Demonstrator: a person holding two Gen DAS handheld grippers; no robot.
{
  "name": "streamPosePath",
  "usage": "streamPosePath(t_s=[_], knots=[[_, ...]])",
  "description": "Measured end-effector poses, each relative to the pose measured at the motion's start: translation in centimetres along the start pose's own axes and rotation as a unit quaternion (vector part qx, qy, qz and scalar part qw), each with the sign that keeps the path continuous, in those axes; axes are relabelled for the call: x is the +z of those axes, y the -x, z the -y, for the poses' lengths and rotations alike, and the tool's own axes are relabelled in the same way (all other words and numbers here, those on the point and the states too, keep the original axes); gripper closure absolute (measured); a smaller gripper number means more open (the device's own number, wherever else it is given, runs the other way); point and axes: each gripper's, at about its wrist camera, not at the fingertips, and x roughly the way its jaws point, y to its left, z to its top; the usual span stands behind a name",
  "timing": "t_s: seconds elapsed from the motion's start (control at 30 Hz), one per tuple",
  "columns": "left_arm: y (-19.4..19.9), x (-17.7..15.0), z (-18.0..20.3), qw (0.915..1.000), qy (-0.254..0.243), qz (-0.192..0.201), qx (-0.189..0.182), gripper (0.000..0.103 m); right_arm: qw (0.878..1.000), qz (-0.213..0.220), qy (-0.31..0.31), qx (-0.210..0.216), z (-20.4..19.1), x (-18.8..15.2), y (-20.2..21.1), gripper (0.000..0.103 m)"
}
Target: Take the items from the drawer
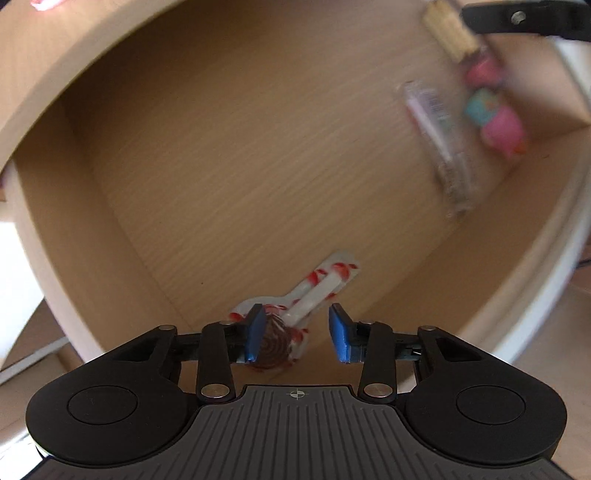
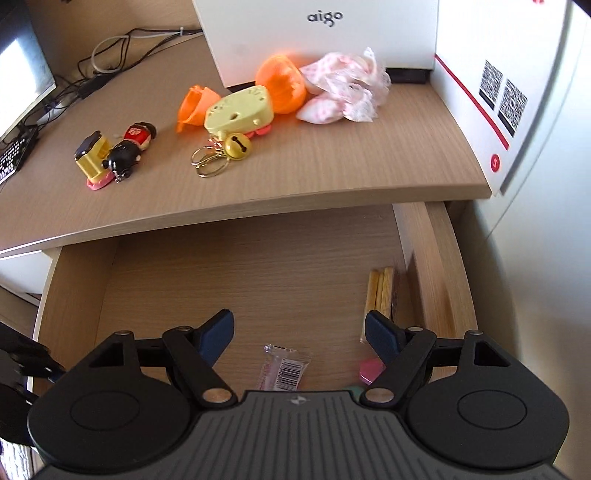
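Note:
In the left wrist view my left gripper [image 1: 298,332] stands open inside the wooden drawer [image 1: 229,155]. A wrapped swirl lollipop [image 1: 274,343] with a red-and-white wrapper lies by the drawer's near wall, its head against the left blue pad [image 1: 255,334]. Farther in lie a clear packet [image 1: 439,144], a pink and teal toy [image 1: 496,118] and wafer sticks [image 1: 448,31], all blurred. My right gripper [image 2: 300,332] hangs open above the drawer [image 2: 240,280]. Under it lie the barcoded clear packet [image 2: 284,367], a pink toy [image 2: 369,369] and wafer sticks [image 2: 380,291].
On the desk top [image 2: 314,166] lie a yellow cat-shaped toy [image 2: 240,110] with a bell keyring [image 2: 221,151], two orange shells [image 2: 280,83], a doll [image 2: 129,151], a frilly pink cloth [image 2: 343,88] and a white box [image 2: 321,33]. Cables and a monitor [image 2: 22,74] sit at the left.

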Motion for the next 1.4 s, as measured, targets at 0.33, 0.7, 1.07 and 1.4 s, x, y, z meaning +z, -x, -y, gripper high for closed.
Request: streamPosePath(t_s=[0.33, 0.7, 1.07, 1.4], knots=[[-1.4, 2.1, 0.0, 0.9997, -0.002, 0.01, 0.024, 0.063, 1.0, -0.01, -0.003, 0.0, 0.5, -0.2, -0.5, 0.024], [3.5, 1.0, -5.4, 0.9802, 0.144, 0.119, -0.065, 0.07, 0.998, -0.043, -0.006, 0.045, 0.2, -0.2, -1.2, 0.024], [12.8, -10.6, -10.1, 0.9129, 0.273, 0.297, -0.063, 0.07, 0.959, -0.206, 0.105, 0.16, -11.2, -1.0, -6.8, 0.024], [14.1, -17.1, -11.2, 0.8618, 0.352, 0.353, -0.093, 0.071, 0.901, -0.331, 0.184, 0.212, -20.8, -1.8, -11.5, 0.078]])
